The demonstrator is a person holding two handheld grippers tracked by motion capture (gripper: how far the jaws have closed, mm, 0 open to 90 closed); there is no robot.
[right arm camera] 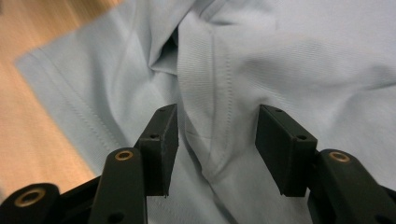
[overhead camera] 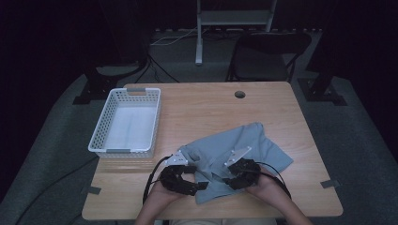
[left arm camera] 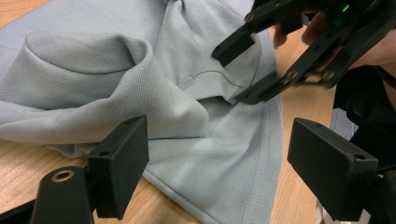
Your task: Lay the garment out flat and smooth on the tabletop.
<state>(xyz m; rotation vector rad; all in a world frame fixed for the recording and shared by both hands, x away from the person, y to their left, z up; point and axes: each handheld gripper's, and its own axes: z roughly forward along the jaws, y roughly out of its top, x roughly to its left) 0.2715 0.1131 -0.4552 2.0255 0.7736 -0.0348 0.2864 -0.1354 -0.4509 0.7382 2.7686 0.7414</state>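
Grey shirt [overhead camera: 239,150] rumpled on table [overhead camera: 206,108], left gripper [overhead camera: 195,180] and right gripper [overhead camera: 230,180] both agape at its near edge

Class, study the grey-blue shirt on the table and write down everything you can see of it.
The shirt is pale grey-blue knit cloth with stitched hems and a ribbed collar. It lies crumpled and partly folded on the near half of the wooden table, right of the white basket. The left gripper is open over its hem; the right gripper is open astride a raised fold, not yet pinching it.
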